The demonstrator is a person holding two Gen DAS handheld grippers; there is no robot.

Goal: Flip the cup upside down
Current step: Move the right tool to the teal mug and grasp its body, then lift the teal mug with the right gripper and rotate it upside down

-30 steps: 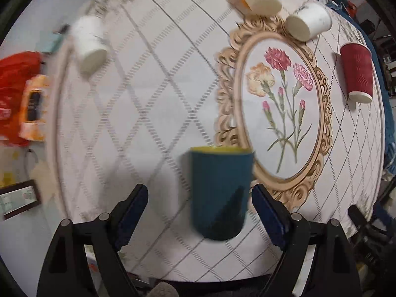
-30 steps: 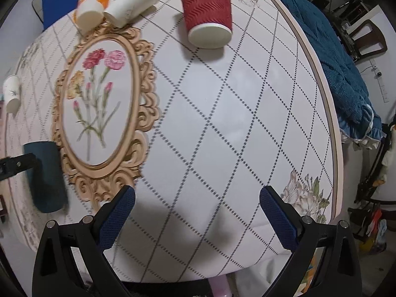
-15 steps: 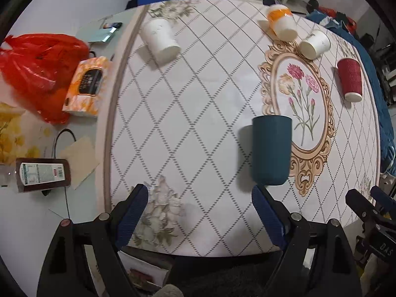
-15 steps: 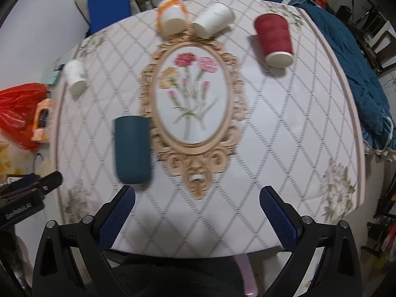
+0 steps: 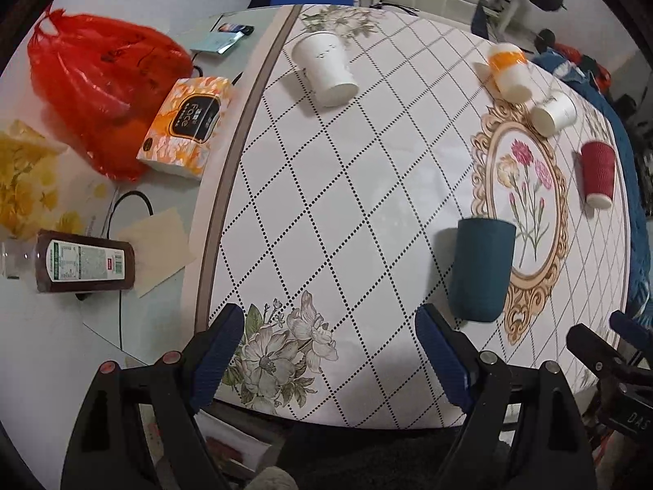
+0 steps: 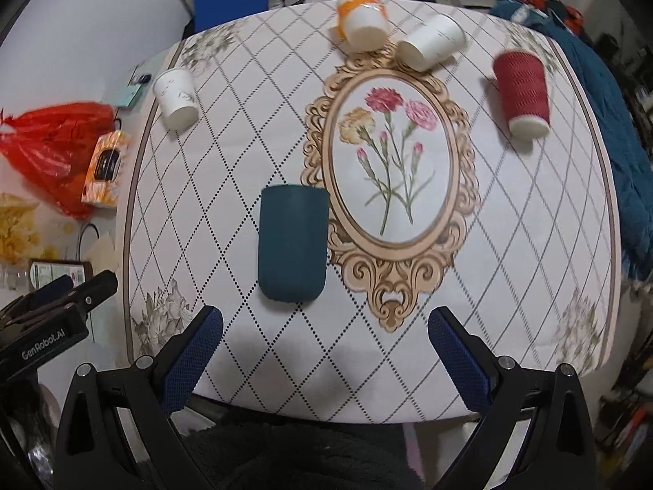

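A dark teal cup (image 5: 481, 269) stands upside down on the patterned tablecloth, just left of the oval flower print; it also shows in the right wrist view (image 6: 293, 247). My left gripper (image 5: 328, 351) is open and empty, held back near the table's front edge, left of the cup. My right gripper (image 6: 324, 345) is open and empty, above the front edge, with the cup beyond its left finger. The left gripper's body (image 6: 49, 318) shows at the left of the right wrist view.
Upside-down cups stand further off: a white one (image 6: 176, 98) at far left, an orange-banded one (image 6: 361, 20), another white one (image 6: 432, 43), a red ribbed one (image 6: 522, 94). Left of the cloth lie a red bag (image 5: 102, 90), tissue pack (image 5: 187, 126) and bottle (image 5: 81, 265).
My left gripper has let go of the teal cup and pulled back and left from it. My right gripper has also drawn back, so more of the table shows.
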